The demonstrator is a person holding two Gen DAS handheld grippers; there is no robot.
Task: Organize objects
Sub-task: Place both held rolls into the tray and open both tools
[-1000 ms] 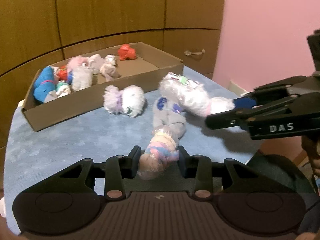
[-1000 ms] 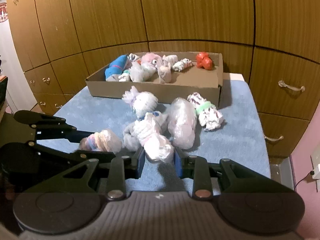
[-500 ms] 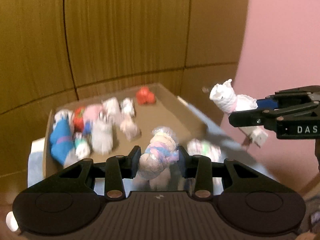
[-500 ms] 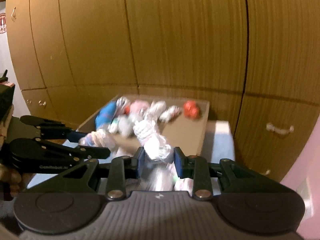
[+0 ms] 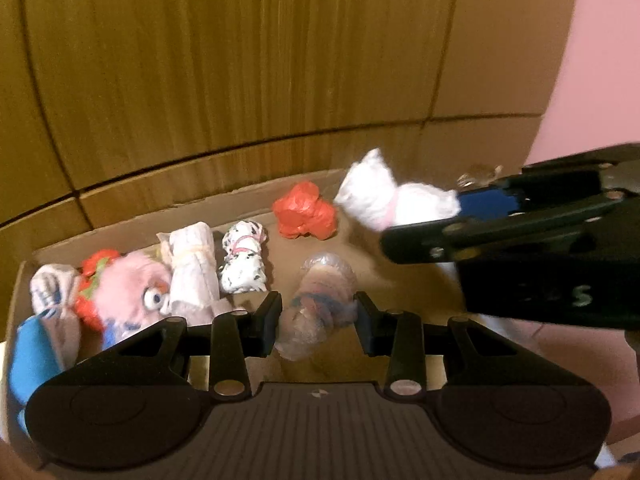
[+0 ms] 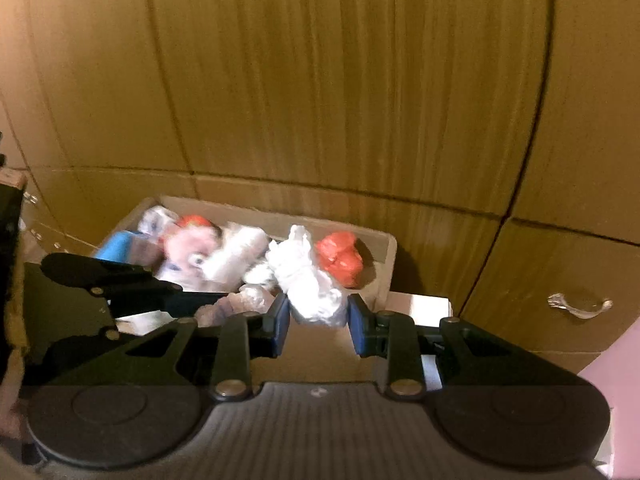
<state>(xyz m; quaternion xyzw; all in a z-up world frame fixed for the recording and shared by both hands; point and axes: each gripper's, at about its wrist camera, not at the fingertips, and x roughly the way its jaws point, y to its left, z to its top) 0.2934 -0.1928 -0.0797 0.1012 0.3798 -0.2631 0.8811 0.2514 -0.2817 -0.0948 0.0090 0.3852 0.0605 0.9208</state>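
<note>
My left gripper (image 5: 316, 316) is shut on a plastic-wrapped pink, blue and yellow bundle (image 5: 316, 304), held over the open cardboard box (image 5: 240, 200). My right gripper (image 6: 318, 316) is shut on a white bundle with a pink band (image 6: 308, 280), also above the box; in the left wrist view that white bundle (image 5: 384, 196) hangs over the box's right part near a red bundle (image 5: 306, 210). Inside the box lie a spotted bundle (image 5: 244, 258), a beige roll (image 5: 192, 264), a pink fluffy toy (image 5: 132, 288) and a blue bundle (image 5: 32, 356).
Wooden cupboard doors (image 6: 320, 80) rise right behind the box, with a metal drawer handle (image 6: 580, 304) at the right. A pink wall (image 5: 600, 60) stands at the right of the left wrist view. The left gripper's black body (image 6: 100, 280) crosses the right wrist view's left side.
Both grippers lifted their bundles off the blue tabletop and carried them forward over the cardboard box. The table and the bundles left on it have dropped out of view.
</note>
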